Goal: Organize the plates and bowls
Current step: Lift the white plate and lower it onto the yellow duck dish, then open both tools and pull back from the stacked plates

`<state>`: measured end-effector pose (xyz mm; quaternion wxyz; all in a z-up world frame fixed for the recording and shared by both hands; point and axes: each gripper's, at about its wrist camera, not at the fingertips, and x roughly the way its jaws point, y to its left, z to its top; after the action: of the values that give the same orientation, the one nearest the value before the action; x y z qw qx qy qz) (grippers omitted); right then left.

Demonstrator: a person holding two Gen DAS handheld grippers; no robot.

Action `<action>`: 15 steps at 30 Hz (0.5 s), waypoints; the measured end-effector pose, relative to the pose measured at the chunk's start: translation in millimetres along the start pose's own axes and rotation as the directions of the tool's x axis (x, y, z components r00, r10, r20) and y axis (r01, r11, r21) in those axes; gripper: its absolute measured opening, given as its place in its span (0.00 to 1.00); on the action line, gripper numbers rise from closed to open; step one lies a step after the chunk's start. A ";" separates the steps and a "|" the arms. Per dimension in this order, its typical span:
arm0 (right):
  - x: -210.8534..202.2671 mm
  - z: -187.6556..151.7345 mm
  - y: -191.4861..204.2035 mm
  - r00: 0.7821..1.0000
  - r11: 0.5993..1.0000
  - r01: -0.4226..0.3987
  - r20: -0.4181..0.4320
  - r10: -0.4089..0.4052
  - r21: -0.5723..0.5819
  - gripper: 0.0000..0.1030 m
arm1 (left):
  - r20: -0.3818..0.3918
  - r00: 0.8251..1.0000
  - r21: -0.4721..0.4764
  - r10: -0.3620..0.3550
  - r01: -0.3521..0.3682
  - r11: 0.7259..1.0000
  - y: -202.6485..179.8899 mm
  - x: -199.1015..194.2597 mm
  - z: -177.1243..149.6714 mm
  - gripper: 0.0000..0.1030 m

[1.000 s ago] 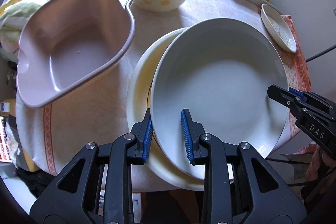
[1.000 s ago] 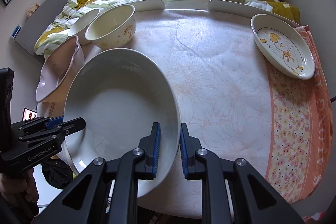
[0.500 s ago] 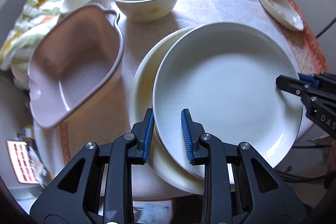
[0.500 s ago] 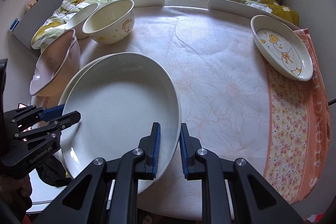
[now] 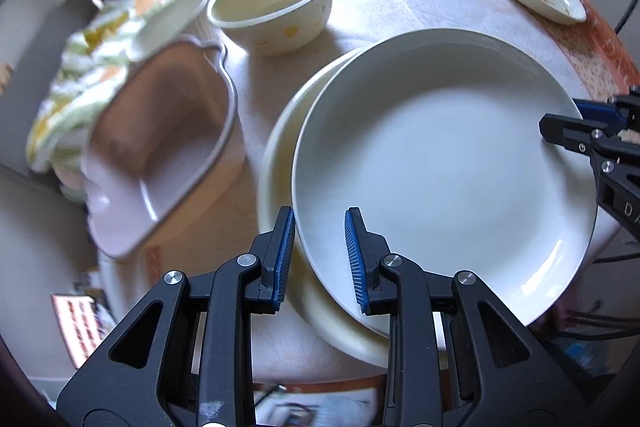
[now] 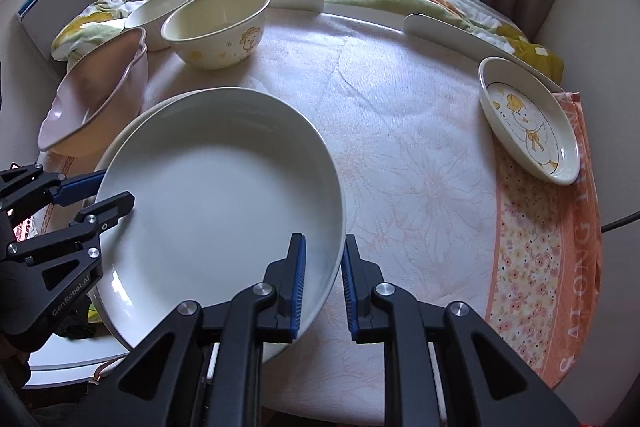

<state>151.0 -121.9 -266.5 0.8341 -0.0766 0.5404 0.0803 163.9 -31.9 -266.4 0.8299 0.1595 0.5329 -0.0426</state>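
Both grippers, left gripper (image 5: 320,259) and right gripper (image 6: 323,281), clamp opposite rims of the white plate (image 5: 440,167), nearly closed, steadying it over the cream plate (image 5: 280,155) for stacking.

My left wrist camera looks steeply down, close over the white plate's (image 5: 436,163) near-left rim; my right one looks from its near-right rim (image 6: 224,195). Both share this plate and the bowls beyond.
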 end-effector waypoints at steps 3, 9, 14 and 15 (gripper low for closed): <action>0.4 -0.2 1.9 1.000 1.000 0.011 0.001 -0.011 -0.008 0.16 | 0.014 1.000 0.007 0.018 -0.019 1.000 1.3 -1.8 -0.2 0.23; 1.3 0.0 5.1 1.000 1.000 0.024 0.000 -0.024 -0.019 0.16 | 0.013 1.000 0.003 0.014 -0.014 1.000 2.9 -3.3 -0.3 0.23; 1.8 -1.1 10.7 0.998 0.997 0.056 0.003 -0.056 -0.049 0.16 | 0.020 0.999 0.020 0.032 -0.032 0.999 -1.8 -2.8 -0.2 0.23; 1.6 -1.2 11.4 0.998 0.997 0.061 0.003 -0.061 -0.053 0.16 | 0.021 0.999 0.029 0.041 -0.041 0.999 -3.1 -3.0 -0.5 0.23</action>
<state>148.1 -110.9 -269.0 0.8342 -0.1151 0.5349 0.0691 161.4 -35.0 -264.6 0.8336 0.1822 0.5202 -0.0352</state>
